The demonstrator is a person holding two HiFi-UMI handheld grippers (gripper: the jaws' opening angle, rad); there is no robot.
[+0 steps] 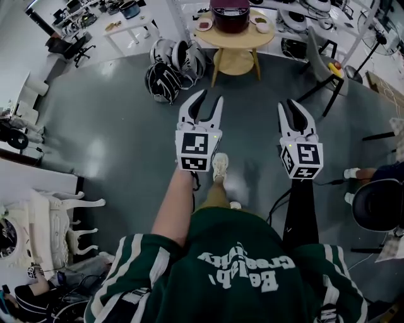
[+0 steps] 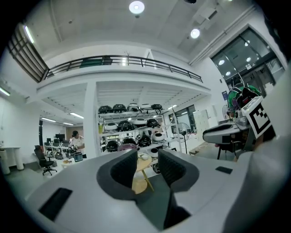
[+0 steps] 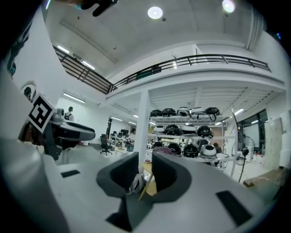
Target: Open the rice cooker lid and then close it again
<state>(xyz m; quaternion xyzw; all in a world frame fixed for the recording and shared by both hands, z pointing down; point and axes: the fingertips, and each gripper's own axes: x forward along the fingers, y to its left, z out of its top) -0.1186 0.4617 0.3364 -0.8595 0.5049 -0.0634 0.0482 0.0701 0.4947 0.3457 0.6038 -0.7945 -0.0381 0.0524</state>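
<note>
head view looks steeply down from above the person to the floor; the cooker (image 1: 230, 14) on its table (image 1: 243, 39) sits far off at the top edge. each gripper view looks level along its own jaws, far from that same table (image 2: 138, 185) (image 3: 151, 185) and the shelves (image 2: 132, 127) (image 3: 186, 132) behind.

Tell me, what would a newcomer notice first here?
Two white claw-like tools with square-marker cubes, the left gripper and right gripper, jut forward empty, jaws apart, mid-picture in the head view. Beyond them a dark rice cooker stands on a round wooden table, and shelves stacked with cookers fill the background.
</note>
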